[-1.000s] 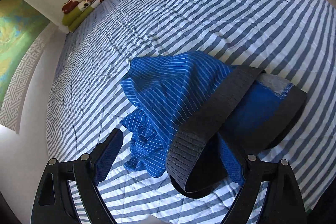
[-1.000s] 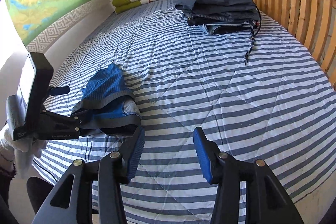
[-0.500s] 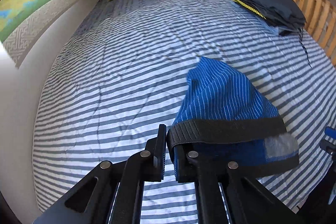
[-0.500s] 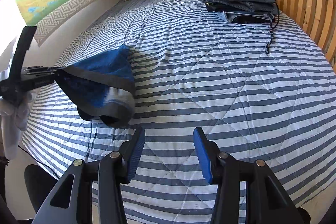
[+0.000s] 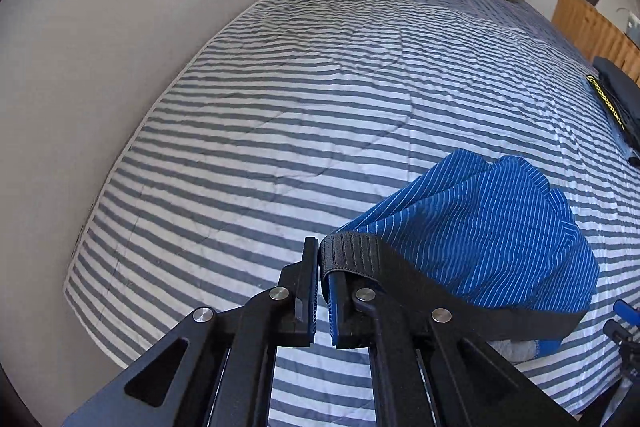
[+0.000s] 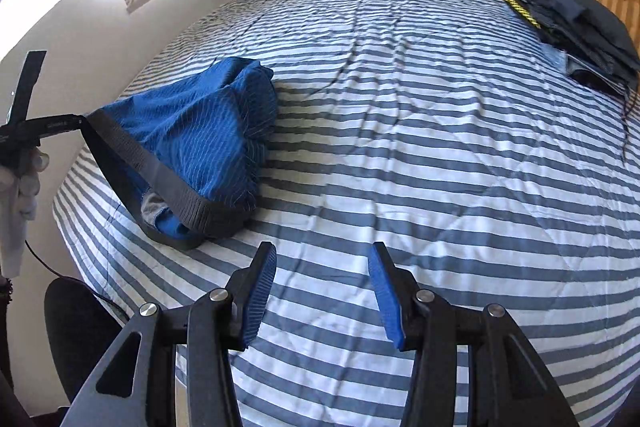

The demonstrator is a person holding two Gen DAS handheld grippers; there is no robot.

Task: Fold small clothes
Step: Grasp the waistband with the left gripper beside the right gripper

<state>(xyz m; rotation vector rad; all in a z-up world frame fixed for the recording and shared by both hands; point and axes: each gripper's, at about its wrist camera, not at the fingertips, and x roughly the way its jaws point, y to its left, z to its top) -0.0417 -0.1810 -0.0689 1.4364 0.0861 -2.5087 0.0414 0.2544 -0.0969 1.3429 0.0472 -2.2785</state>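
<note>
Briefs (image 6: 200, 131) at centre-left of right-wrist frame, waistband (image 6: 168, 187) pinched in closed left claw (image 5: 323, 259), slanting down-right toward open, empty right claw (image 6: 322, 267) nearest its slack end.

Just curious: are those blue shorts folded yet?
Not folded: the blue shorts hang bunched from the left gripper, pinched at their black waistband.
</note>
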